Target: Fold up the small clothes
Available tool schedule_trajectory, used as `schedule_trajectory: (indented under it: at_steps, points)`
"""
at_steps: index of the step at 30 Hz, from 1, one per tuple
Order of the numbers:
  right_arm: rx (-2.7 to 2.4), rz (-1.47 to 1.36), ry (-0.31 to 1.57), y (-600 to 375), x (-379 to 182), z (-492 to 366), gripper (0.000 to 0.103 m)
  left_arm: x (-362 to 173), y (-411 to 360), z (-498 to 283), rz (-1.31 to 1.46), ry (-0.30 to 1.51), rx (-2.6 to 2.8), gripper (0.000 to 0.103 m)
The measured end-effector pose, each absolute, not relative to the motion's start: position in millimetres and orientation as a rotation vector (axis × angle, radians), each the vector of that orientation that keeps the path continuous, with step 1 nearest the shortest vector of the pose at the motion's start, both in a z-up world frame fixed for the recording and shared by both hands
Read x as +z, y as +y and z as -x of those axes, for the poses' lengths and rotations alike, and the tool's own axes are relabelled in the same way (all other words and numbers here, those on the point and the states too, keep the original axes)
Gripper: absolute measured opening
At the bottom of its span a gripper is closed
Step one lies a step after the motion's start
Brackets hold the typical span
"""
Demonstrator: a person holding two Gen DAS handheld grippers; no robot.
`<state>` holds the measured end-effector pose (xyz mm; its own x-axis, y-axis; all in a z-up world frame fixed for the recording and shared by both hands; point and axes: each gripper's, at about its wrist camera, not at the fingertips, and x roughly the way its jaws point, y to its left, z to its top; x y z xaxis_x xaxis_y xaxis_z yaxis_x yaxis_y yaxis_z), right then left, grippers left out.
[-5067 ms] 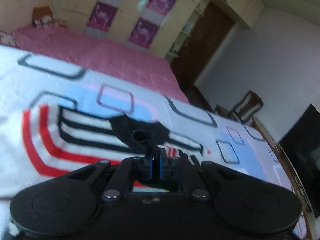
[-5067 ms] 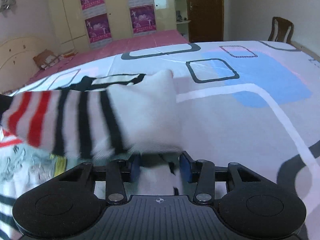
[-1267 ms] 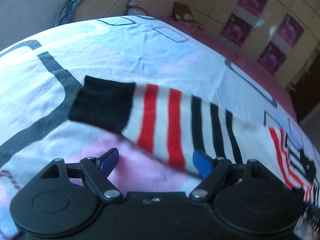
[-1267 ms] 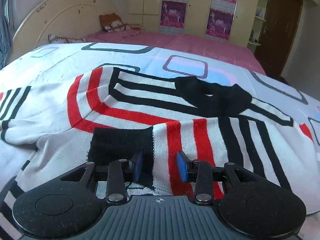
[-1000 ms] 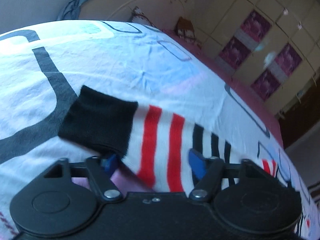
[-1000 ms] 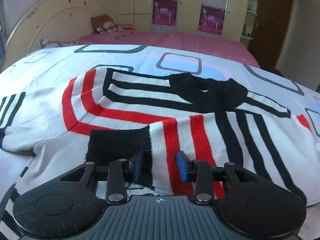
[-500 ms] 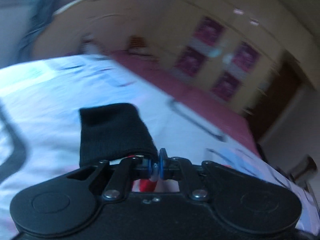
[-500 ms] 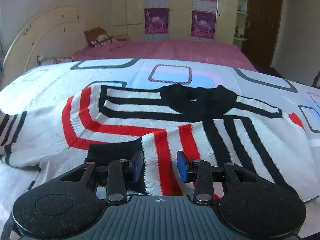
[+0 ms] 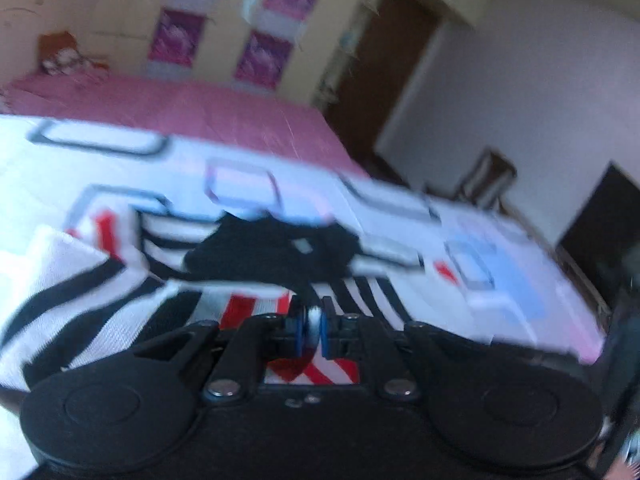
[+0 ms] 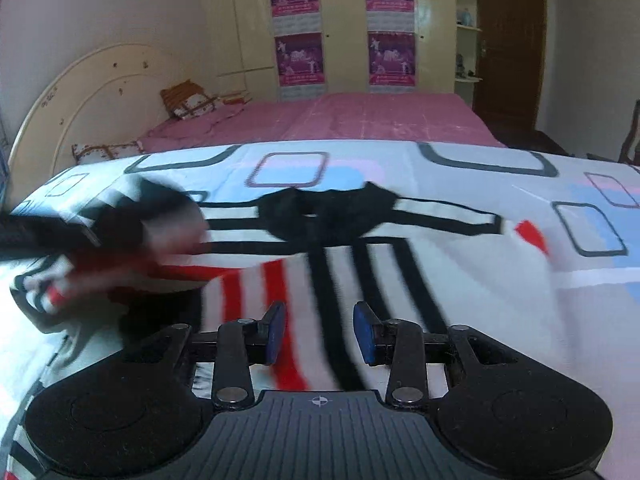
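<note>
Sweater: we see the striped sweater (image 10: pixel 360 272) lying on the bed (image 10: pixel 500 168), across the middle of the right wrist frame, black collar (image 10: pixel 324 212) toward the top.
Left hand-held gripper: our left hand-held gripper (image 9: pixel 314 330) has its jaws nearly together, pinching a fold of the left sleeve (image 9: pixel 80 296), which rises as a lifted sheet at the left of the left wrist frame.
Right hand-held gripper: our right hand-held gripper (image 10: pixel 320 334) is parted with nothing between its pads, hovering low over the right sleeve (image 10: pixel 288 304).
Progress: we judge the right sleeve already laid across the chest; the left sleeve is mid-fold. Laying it down and folding the body remain.
Left wrist view only: the pinch itself, close up, though blurred.
Right wrist view only: the whole chest and collar, and the left hand-held gripper as a dark blur at middle left.
</note>
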<state>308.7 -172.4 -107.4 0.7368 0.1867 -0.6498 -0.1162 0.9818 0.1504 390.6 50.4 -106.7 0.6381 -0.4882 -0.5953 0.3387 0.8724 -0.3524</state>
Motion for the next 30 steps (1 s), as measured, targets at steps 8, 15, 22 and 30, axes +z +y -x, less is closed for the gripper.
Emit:
schedule_trajectory:
  at_steps: [8,15,22,30]
  points:
    - [0.213,-0.194,0.762,-195,-112,-303,0.038,-137,21,-376,0.033,0.853,-0.395,0.079]
    - [0.258,-0.303,0.793,-192,-114,-303,0.089,-117,75,-343,0.007,0.747,-0.227,0.079]
    - [0.335,-0.404,0.834,-182,-112,-298,0.090,-117,136,-317,-0.007,0.732,-0.045,0.078]
    - [0.300,-0.386,0.868,-163,-123,-313,0.058,-134,152,-328,0.007,0.756,-0.007,0.071]
